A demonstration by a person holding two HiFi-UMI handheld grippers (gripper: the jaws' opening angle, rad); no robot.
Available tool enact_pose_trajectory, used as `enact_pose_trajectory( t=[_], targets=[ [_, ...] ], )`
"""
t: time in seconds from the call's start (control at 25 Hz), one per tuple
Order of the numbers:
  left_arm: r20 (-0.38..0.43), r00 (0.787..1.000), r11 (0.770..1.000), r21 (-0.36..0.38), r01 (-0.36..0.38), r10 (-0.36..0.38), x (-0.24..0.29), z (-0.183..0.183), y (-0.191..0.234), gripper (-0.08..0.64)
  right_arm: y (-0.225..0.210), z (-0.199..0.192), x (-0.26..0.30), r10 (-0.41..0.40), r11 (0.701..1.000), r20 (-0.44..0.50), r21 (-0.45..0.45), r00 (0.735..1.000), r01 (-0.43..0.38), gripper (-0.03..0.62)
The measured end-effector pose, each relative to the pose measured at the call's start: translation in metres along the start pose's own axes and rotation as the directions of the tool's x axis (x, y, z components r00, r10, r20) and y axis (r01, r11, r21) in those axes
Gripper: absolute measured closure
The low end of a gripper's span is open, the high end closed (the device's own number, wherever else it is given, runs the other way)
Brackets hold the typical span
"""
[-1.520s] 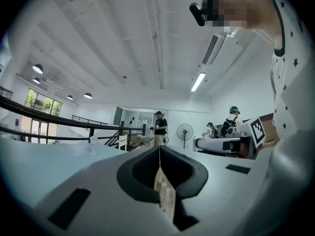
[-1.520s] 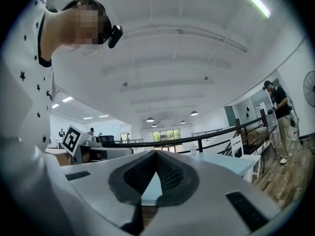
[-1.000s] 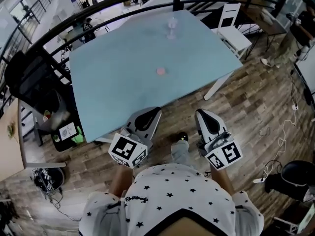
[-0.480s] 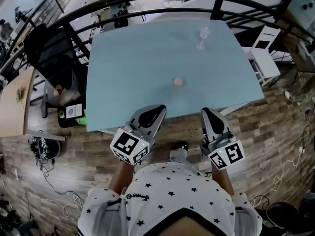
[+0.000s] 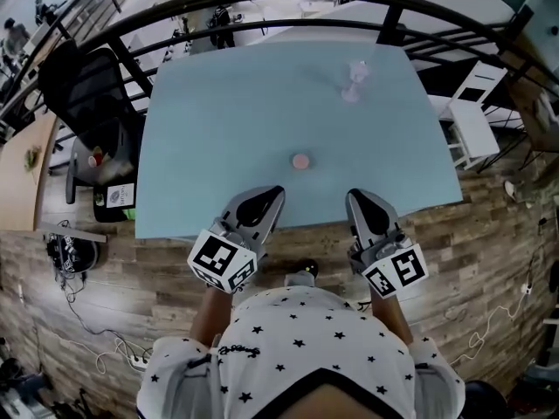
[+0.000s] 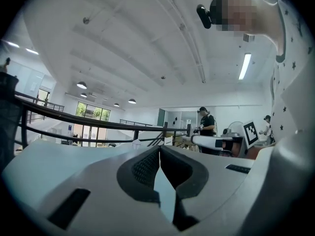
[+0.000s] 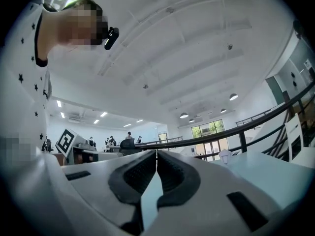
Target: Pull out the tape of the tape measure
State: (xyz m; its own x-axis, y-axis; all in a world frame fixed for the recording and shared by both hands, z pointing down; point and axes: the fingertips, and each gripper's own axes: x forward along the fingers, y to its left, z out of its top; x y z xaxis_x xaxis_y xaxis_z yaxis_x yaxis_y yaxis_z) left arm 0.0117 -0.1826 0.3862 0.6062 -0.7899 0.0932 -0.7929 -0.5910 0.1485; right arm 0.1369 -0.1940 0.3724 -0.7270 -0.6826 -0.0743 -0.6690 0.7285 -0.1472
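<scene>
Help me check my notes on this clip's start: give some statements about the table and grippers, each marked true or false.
1. The left gripper and right gripper are by the table's near edge. True.
2. Both grippers are open. False: both are shut and empty.
3. A small pink round object lies mid-table, apart from both grippers. True.
4. A clear object touches the pink one. False: the clear object sits near the far edge, well apart.

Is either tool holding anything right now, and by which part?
Nothing is held: left tool and right tool are shut and empty; the tape measure lies untouched.
</scene>
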Motion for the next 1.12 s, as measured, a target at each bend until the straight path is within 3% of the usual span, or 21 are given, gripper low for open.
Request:
enact_pose_trajectory(
  t=[0.28,0.64,0.84,0.96,1.12],
  targets=[
    [-0.001,0.999,0.998,-0.017,-0.053,0.053,0.026,-0.005,0.006,0.529,-0.033,-0.011,0.016,0.059,0.998,-0.039,-0.004,0.997,-0.059,0.597],
    [-0.056,0.988,0.987,-0.054,-0.149,0.146,0.022,-0.023,0.056,0.529,-0.042,-0.067,0.060,0.118,0.992,-0.183,-0.020,0.976,-0.124,0.570],
    [-0.072,0.987,0.987,-0.065,-0.145,0.141,0.035,-0.021,0.085,0.529,-0.049,-0.095,0.088,0.127,0.988,-0.295,-0.051,0.947,-0.148,0.517],
    [-0.073,0.986,0.985,-0.072,-0.157,0.152,0.041,-0.019,0.100,0.529,-0.056,-0.120,0.105,0.130,0.984,-0.378,-0.065,0.916,-0.167,0.454],
    [-0.097,0.979,0.977,-0.095,-0.189,0.179,0.043,-0.030,0.114,0.529,-0.062,-0.157,0.113,0.118,0.983,-0.475,-0.072,0.872,-0.172,0.423]
  ],
)
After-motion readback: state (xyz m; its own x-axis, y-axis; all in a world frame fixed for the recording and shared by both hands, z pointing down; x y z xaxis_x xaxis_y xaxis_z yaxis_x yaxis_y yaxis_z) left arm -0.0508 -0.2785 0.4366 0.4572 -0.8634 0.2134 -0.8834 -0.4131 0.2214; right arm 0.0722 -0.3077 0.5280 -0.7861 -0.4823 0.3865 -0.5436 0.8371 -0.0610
